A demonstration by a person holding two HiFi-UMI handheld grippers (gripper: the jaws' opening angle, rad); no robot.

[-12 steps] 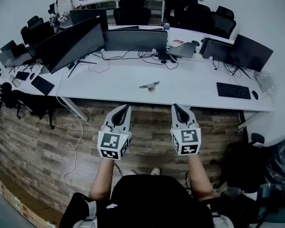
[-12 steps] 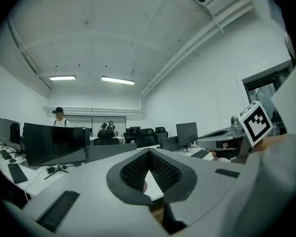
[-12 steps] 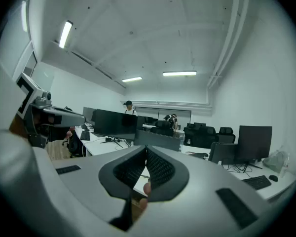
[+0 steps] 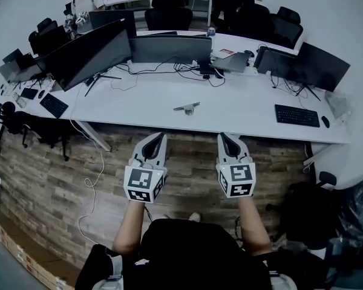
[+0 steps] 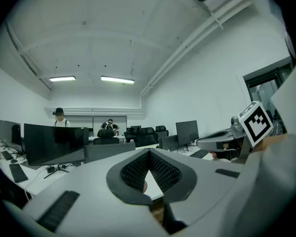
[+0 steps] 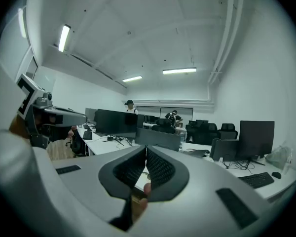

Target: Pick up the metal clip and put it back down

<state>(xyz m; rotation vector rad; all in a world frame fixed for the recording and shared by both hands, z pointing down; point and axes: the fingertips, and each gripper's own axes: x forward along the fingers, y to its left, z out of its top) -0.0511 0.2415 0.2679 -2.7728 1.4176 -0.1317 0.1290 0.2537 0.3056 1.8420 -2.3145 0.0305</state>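
The small grey metal clip [image 4: 188,107] is left lying on the long white bench [image 4: 248,110]. The left hand-held gripper [image 4: 161,136] and the right hand-held gripper [image 4: 222,136] are held short of it, closed and empty. Pickup appears not yet begun; jaws must be opened and reached forward.

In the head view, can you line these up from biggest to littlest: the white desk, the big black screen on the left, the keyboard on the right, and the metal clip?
1. white desk
2. black screen
3. keyboard
4. metal clip, thin and by far the littlest
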